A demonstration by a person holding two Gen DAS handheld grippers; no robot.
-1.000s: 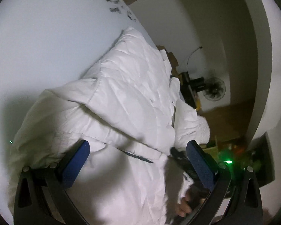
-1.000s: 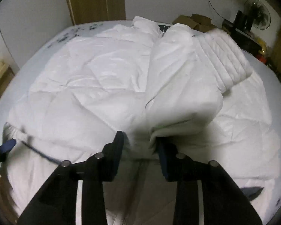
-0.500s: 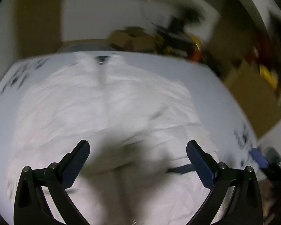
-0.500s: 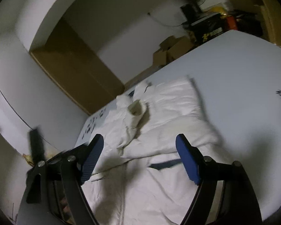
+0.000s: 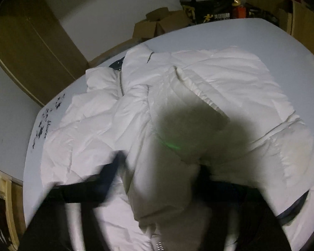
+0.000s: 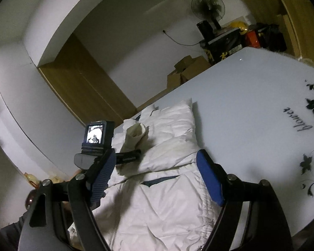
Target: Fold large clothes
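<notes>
A white jacket (image 5: 106,129) is spread over most of the pale table (image 5: 251,33), its collar toward the upper left of the left wrist frame and a sleeve (image 5: 184,125) folded across the middle. The left gripper (image 5: 159,173) is seen blurred at the bottom centre of that frame, its jaws closing with a fold of the sleeve between them; whether the pads already press on it cannot be told. In the right wrist frame, the jacket (image 6: 167,198) lies in the lower centre, and the right gripper (image 6: 157,177) is held above it, spread wide with nothing pinched. The left gripper (image 6: 134,156) appears at centre left, at the raised cuff (image 6: 134,135).
</notes>
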